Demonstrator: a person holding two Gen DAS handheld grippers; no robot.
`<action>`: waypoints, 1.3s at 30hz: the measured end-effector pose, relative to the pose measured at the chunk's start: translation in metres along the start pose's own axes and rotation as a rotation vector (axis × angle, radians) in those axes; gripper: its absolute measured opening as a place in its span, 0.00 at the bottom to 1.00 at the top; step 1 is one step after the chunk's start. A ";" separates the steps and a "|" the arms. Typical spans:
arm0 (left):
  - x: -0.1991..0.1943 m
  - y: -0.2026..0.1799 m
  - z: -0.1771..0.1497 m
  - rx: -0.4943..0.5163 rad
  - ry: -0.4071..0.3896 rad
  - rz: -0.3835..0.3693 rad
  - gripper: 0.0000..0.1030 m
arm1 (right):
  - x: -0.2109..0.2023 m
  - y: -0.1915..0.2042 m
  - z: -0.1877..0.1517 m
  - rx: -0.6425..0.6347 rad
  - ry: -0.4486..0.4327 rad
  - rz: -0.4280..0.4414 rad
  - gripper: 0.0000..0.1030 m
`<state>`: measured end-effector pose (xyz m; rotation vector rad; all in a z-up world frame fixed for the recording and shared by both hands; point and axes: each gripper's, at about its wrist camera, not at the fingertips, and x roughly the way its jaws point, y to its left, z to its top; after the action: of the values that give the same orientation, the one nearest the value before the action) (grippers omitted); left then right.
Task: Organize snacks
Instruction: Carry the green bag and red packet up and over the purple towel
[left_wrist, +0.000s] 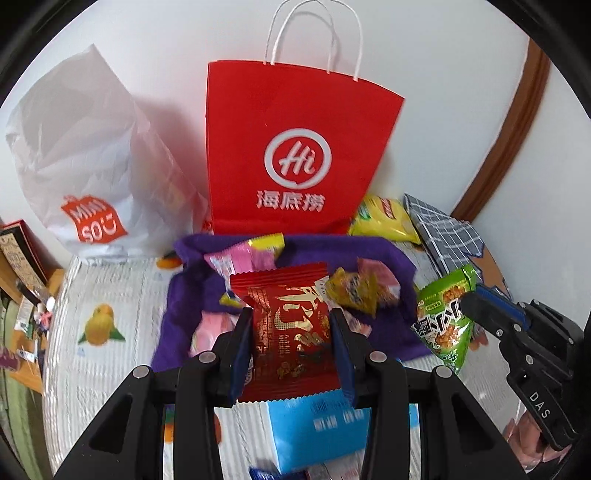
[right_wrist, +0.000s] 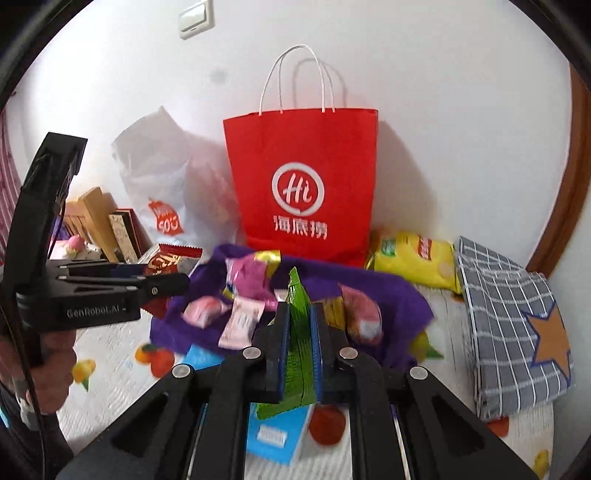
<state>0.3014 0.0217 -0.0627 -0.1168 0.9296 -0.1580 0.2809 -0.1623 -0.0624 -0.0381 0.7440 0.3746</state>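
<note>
My left gripper (left_wrist: 291, 325) is shut on a red snack packet (left_wrist: 290, 332) and holds it above the purple cloth (left_wrist: 314, 251). The same packet shows in the right wrist view (right_wrist: 173, 260). My right gripper (right_wrist: 298, 325) is shut on a green snack packet (right_wrist: 297, 332), held edge-on; it also shows in the left wrist view (left_wrist: 445, 317). Several small pink and yellow snacks (right_wrist: 243, 317) lie on the purple cloth (right_wrist: 399, 295). A red paper bag (left_wrist: 295, 147) with white handles stands upright behind the cloth, against the wall; it is also in the right wrist view (right_wrist: 301, 181).
A white plastic bag (left_wrist: 88, 166) stands left of the red bag. A yellow chip bag (right_wrist: 413, 262) and a grey checked cloth bag (right_wrist: 509, 325) lie at the right. A blue box (left_wrist: 317, 432) lies on the fruit-print table cover. Books and clutter (right_wrist: 110, 229) sit at the left.
</note>
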 end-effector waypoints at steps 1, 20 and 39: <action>0.002 0.001 0.004 0.000 -0.002 0.001 0.37 | 0.006 0.000 0.007 0.001 -0.003 0.001 0.11; 0.074 0.032 0.029 -0.031 0.089 0.005 0.37 | 0.085 -0.026 0.020 0.024 0.071 0.009 0.11; 0.085 0.027 0.023 -0.015 0.121 -0.002 0.37 | 0.109 -0.024 0.007 -0.019 0.178 0.035 0.11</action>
<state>0.3721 0.0328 -0.1202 -0.1232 1.0511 -0.1616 0.3674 -0.1491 -0.1324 -0.0774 0.9183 0.4148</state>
